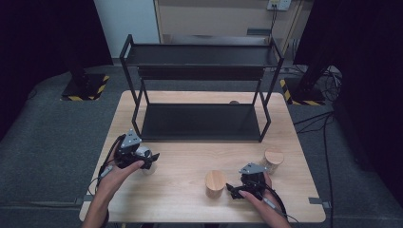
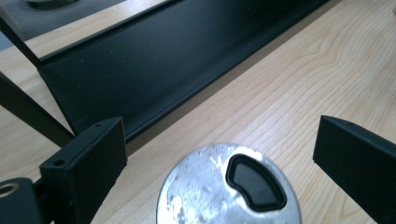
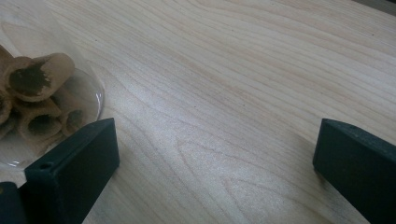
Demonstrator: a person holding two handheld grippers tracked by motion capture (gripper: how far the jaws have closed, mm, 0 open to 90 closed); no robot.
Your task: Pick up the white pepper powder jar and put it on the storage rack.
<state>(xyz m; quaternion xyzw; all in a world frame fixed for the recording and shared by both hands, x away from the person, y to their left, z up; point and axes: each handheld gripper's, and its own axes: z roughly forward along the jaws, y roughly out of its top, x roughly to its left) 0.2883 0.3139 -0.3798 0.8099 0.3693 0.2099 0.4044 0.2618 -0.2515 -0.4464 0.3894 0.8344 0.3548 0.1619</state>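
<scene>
2 wood-lidded glass jars [image 1: 215, 183] on the pale wooden desk [image 1: 190, 166], rolled wafers inside; left gripper [image 2: 219, 149] fingers wide around a silver-lidded jar [image 2: 228, 186], right gripper [image 3: 215, 154] fingers wide, empty.

The metal-lidded container [image 2: 227, 186] is cropped by the left gripper view's bottom edge, its body hidden in the high view, and the glass jar [image 3: 42, 107] is cropped at the right gripper view's left.

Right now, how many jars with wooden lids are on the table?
2. One jar stands at the front middle, just left of the right gripper; the other jar stands behind that gripper, toward the right edge.
</scene>
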